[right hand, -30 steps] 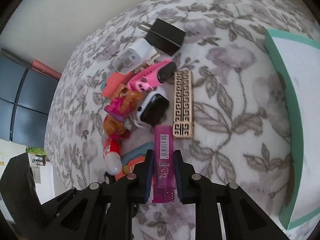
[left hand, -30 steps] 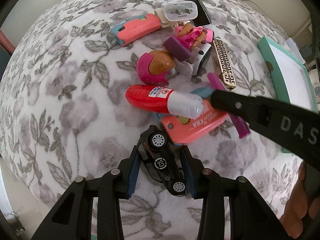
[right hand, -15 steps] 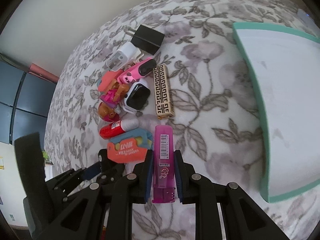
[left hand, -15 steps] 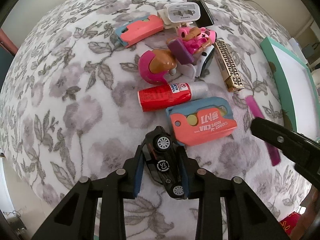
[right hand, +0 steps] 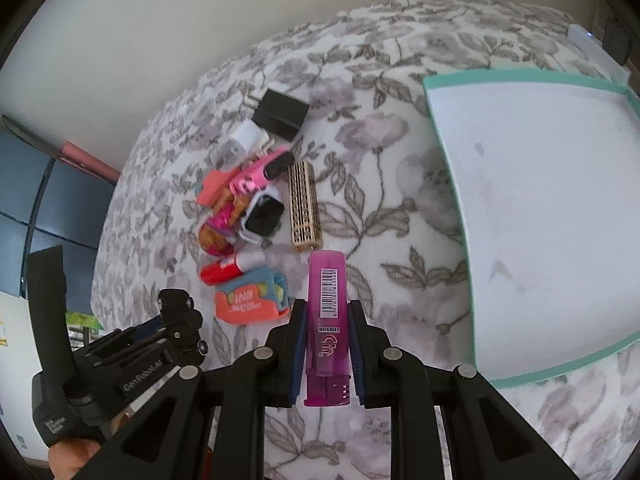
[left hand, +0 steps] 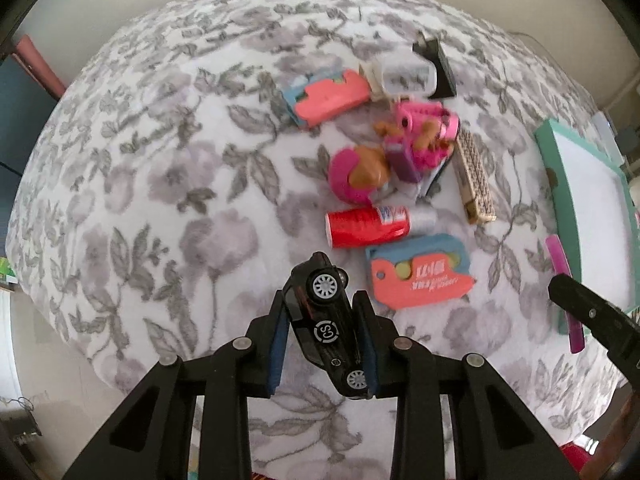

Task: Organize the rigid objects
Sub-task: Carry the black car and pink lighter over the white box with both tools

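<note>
**Two claws, each closed on a small object above the floral cover**

A black toy car is gripped between the blue pads of the left claw, tilted with its wheels turned toward the camera. A purple lighter is clamped lengthwise in the right claw, its barcode facing up. Both are held above a surface covered in a grey floral cloth; whether it is a bed or a table cannot be told.

A cluster of objects lies toward the cloth's far edge: a red tube, a coral-and-blue case just beside it, a second coral case, a pink and brown toy figure, a gold patterned bar, a smartwatch, a white charger and a black adapter.

A teal-rimmed white tray is seen at the cloth's right edge, well apart from the cluster and near the lighter.
</note>
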Demonstrator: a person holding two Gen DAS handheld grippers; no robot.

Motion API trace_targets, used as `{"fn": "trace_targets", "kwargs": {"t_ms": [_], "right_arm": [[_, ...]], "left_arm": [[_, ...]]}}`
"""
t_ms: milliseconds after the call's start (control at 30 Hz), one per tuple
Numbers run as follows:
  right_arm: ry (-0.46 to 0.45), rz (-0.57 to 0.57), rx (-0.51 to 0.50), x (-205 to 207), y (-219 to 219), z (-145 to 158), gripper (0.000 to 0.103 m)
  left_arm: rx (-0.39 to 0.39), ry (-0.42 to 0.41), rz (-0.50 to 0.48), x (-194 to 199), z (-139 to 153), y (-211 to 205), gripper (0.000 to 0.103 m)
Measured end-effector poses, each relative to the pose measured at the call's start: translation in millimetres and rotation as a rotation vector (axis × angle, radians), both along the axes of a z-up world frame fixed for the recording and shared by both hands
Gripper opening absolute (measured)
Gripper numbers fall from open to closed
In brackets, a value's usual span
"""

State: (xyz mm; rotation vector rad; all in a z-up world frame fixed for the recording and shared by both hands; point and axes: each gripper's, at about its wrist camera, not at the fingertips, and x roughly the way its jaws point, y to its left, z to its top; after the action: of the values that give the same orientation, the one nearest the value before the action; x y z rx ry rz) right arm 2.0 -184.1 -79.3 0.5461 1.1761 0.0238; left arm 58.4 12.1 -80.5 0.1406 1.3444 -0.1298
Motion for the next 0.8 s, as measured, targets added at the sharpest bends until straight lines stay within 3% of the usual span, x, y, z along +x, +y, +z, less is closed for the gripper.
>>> {"fn": "trace_targets", "kwargs": {"t_ms": [267,533,800], "right_arm": [[-0.05,-0.134,-0.055,0,-37,14,0.021],[-0.128,-0.245,-0.131,-3,-83,39,0.021],[-0.129,-0.366,-0.173,-10,-137,38,0.021]], "left_arm": [[-0.016,-0.091,-0.058,17,47,-53,0.033],[-0.055,-0.095,-0.134,22,46,-127,0.033],[-0.097,-0.11,-0.197,25,43,-187,0.033]]}}
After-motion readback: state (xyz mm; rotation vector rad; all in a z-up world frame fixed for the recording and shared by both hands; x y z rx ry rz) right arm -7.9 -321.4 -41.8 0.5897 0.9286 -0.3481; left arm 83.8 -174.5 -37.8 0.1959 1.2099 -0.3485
